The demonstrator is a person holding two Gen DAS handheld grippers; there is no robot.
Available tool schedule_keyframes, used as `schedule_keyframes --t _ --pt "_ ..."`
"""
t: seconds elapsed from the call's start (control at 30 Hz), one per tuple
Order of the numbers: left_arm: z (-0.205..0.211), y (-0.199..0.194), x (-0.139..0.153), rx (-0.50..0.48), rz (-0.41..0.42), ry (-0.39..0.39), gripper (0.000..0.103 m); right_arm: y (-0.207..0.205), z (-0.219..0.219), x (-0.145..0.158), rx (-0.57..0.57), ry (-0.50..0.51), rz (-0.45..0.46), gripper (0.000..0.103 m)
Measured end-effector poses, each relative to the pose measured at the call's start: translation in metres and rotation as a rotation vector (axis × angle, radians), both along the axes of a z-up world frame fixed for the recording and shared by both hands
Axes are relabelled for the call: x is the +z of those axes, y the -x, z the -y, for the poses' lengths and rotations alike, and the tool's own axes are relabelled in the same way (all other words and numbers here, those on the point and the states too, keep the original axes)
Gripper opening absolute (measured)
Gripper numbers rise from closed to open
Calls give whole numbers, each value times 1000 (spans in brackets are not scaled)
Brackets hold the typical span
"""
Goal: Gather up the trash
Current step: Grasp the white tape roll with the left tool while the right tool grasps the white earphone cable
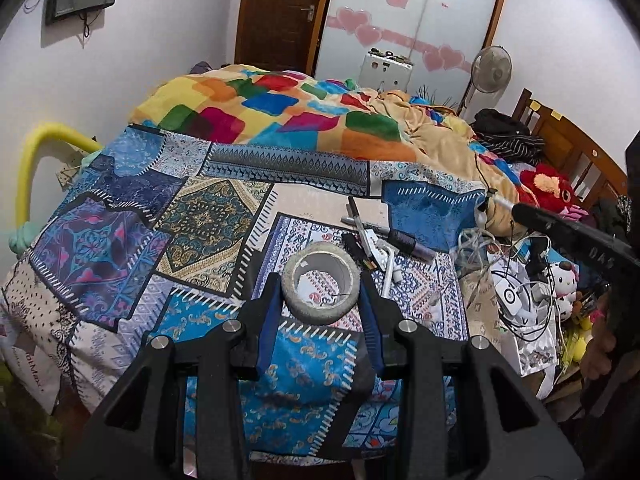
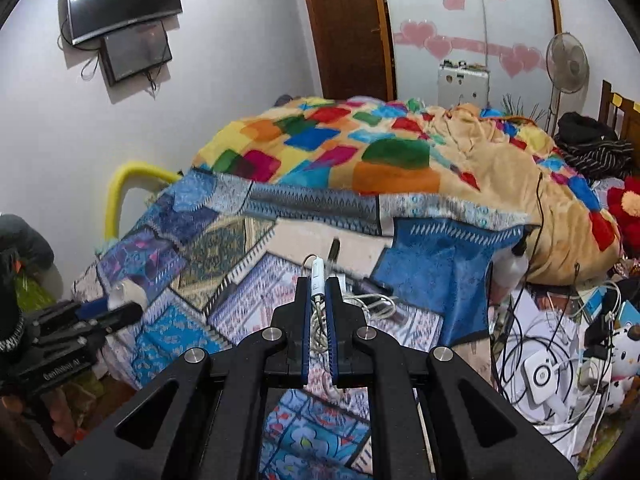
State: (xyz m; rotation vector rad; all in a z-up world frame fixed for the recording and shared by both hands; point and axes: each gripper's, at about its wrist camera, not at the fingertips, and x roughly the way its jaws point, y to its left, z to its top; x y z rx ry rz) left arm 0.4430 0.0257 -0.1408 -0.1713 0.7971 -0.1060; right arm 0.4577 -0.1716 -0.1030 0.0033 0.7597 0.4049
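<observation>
The left gripper (image 1: 322, 292) has its blue-padded fingers (image 1: 267, 322) clamped on either side of a grey, worn roll of tape with a pale cardboard core (image 1: 320, 289), held above the bed's blue patchwork-print sheet (image 1: 120, 236). The left wrist view shows the roll plainly, hole facing the camera; in the right wrist view the same roll (image 2: 127, 292) is only a small pale cylinder at the left edge, caught between the left gripper's (image 2: 116, 308) dark fingers.

The right gripper (image 2: 319, 300) is closed on a white charger cable with a slim white plug (image 2: 318, 276) — the plug sticks up past the fingertips (image 2: 303, 292) and loops of cord hang down between the pads. The left wrist view shows only the right gripper's black body (image 1: 576, 236) reaching in from the right, so its grip cannot be read from there.

Just beyond the roll, the left view picks out a small clutter lying on the sheet: a black-and-silver marker pen (image 1: 357, 216), a white angled adapter (image 1: 384, 256) and a dark purple tube (image 1: 412, 245). In the right view these are largely hidden behind the fingers.

A bright multicoloured patch blanket (image 1: 280, 116) is heaped across the far half of the bed. To the right lies a tangle of white and black cables over a white device (image 2: 544, 372), with a Hello Kitty plush (image 1: 566, 280) and a red plush toy (image 1: 550, 188) beside it. A wall-mounted black television (image 2: 120, 4) appears whole only in the right view.
</observation>
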Motion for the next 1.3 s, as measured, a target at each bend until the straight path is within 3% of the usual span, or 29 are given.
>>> schedule_keyframes --t 0.3,0.53,0.67,0.73,0.83,0.9,0.97,1.23,1.3 --pt "7 -2 -28 -9 -57 -4 37 -16 4 -94 29 67 -249 7" --pt "10 -13 -53 -2 -110 -2 37 -20 1 -126 73 121 -293 7" --pt "14 -16 -60 -3 -121 -7 37 -15 6 -122 94 136 -269 15" --pt "16 -18 -64 -2 -127 -8 37 -13 10 -115 86 137 -238 27" --pt "17 -18 -64 -4 -130 -10 37 -8 22 -98 96 63 -191 50" --pt "19 -18 -63 -5 -125 -12 37 -4 25 -89 102 38 -163 78" --pt "20 -17 -62 -7 -120 -16 37 1 22 -88 110 45 -151 89" --pt "20 -14 -59 -1 -124 -23 37 -3 -7 -153 132 192 -283 89" --pt "19 -13 -58 0 -124 -27 37 -9 -9 -167 110 212 -315 85"
